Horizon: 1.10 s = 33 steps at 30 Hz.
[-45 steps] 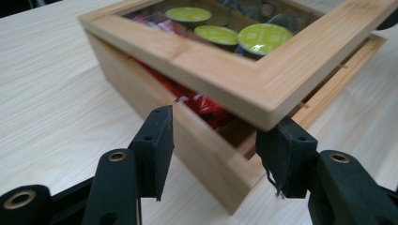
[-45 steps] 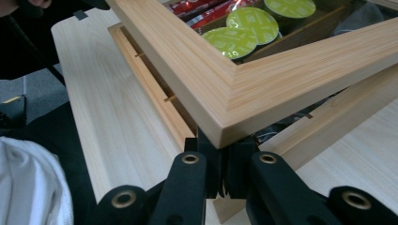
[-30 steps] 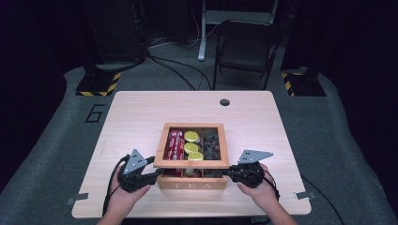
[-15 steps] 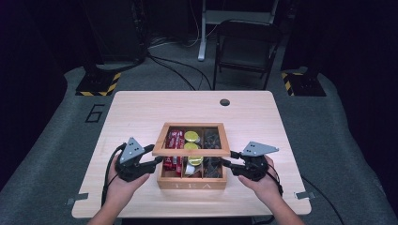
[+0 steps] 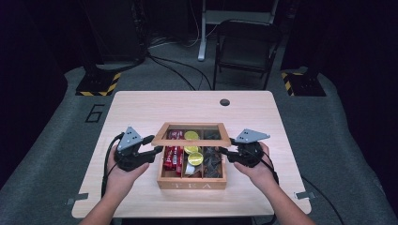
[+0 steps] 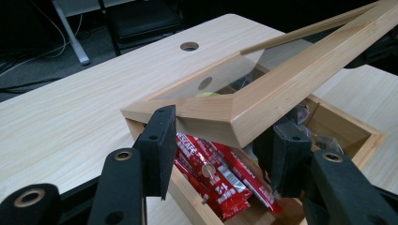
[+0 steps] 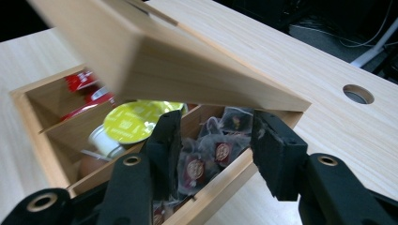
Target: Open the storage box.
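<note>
High view: the hinged, glass-paned lid point(image 5: 187, 142) of the wooden tea box point(image 5: 192, 180) is being held tilted up at its front edge, with the left gripper point(image 5: 154, 145) and the right gripper point(image 5: 225, 149) set at its two ends so that it is being lifted evenly. The box itself is sitting near the front of the table point(image 5: 187, 105), between the person's hands.

In the left gripper view the lid's corner is being straddled by half-spread jaws; whether the pads are actually pressing on the wood cannot be told. In the right gripper view the jaws have just been opening and are standing released, with no part of the lid between them; its blurred edge is passing just above the pads, apparently being propped from below.

Red sachets point(image 6: 220, 180), yellow-topped capsules point(image 7: 133, 122) and dark tea bags point(image 7: 220, 150) are being partly hidden by the lid frame. The hinges are being obscured, and the sachet lettering is cut off.
</note>
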Motion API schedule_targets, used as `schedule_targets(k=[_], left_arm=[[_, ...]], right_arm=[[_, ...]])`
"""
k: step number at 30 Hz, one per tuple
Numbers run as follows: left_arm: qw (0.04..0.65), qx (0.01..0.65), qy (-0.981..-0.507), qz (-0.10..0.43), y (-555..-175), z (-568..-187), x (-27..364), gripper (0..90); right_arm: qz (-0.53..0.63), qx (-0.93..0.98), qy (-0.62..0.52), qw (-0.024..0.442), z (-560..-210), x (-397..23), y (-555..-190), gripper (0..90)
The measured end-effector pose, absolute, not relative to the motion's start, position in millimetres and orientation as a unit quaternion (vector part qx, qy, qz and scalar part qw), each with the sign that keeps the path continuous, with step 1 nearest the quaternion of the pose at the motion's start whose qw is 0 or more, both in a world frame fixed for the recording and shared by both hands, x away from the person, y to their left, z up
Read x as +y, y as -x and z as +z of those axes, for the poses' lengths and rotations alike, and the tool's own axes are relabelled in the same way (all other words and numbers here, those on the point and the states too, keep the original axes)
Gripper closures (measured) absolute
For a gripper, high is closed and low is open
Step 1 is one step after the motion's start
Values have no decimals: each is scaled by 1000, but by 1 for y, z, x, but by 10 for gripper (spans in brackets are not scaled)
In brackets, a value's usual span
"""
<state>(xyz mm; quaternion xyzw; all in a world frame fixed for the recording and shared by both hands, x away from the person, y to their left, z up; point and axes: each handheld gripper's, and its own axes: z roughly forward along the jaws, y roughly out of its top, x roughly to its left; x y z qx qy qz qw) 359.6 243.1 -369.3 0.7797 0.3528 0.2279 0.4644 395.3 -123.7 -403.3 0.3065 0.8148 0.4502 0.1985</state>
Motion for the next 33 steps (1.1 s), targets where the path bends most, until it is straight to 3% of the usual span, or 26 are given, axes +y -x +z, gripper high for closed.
schedule_targets(k=[33], left_arm=[[471,375,-762,241,-392,-341,243,593]], right_arm=[[477,777,-344,222,-392,-119,-448,539]])
